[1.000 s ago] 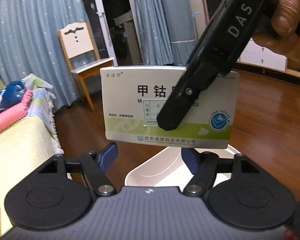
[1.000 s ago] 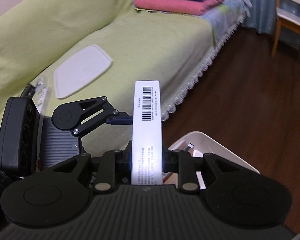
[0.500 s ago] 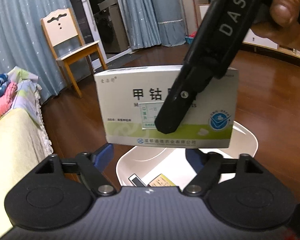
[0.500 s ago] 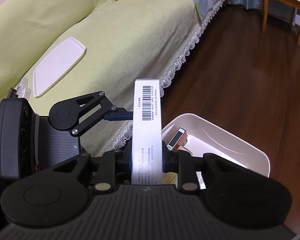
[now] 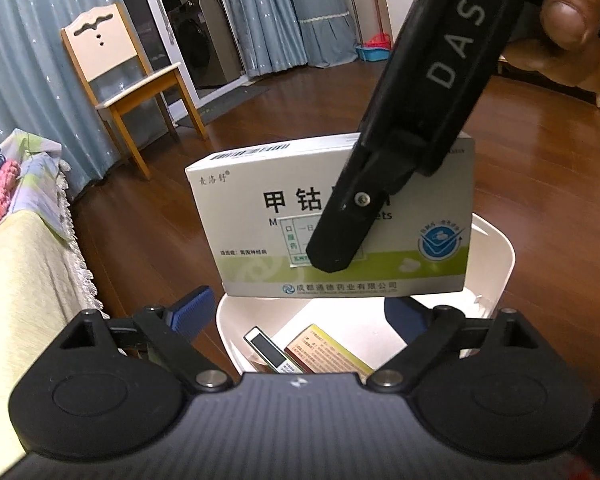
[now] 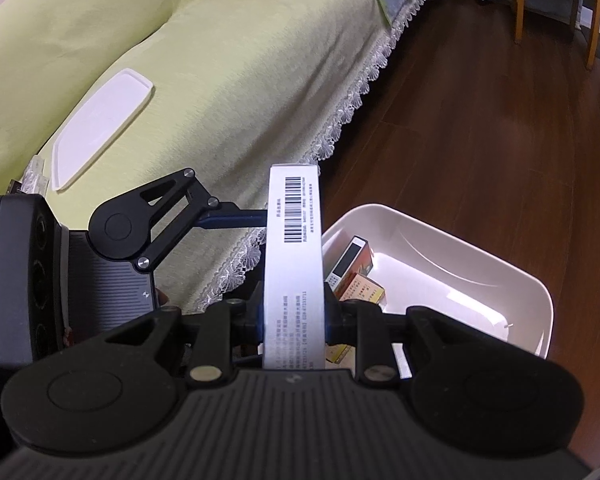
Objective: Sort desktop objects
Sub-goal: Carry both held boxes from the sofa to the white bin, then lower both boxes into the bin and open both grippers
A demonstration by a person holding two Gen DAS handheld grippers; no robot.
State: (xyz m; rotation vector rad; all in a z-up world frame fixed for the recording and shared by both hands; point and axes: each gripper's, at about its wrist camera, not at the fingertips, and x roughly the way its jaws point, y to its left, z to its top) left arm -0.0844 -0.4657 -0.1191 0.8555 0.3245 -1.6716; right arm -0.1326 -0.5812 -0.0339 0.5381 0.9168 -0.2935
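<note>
A white and green medicine box [image 5: 260, 236] hangs over a white plastic bin [image 5: 496, 248]. My right gripper [image 6: 294, 316] is shut on the box [image 6: 294, 240], which that view shows edge-on with its barcode up. One black finger [image 5: 340, 236] of it lies across the box's printed face. My left gripper [image 5: 298, 312] sits just below and in front of the box. Its blue pads [image 5: 192, 308] stand wide apart, and the jaws are opening without pressing on the box. In the right wrist view one left finger [image 6: 228, 218] reaches the box's side.
The bin [image 6: 440, 240] stands on dark wood floor beside a sofa with a yellow-green cover [image 6: 220, 80] and holds a few small boxes [image 6: 352, 264]. A white lid [image 6: 100, 124] lies on the sofa. A wooden chair [image 5: 132, 88] stands further back. A person's hand [image 5: 572, 12] holds the right gripper.
Both grippers have sunk toward the bin, which now shows more of its inside. The left jaws have spread wider. The right gripper still holds the box.
</note>
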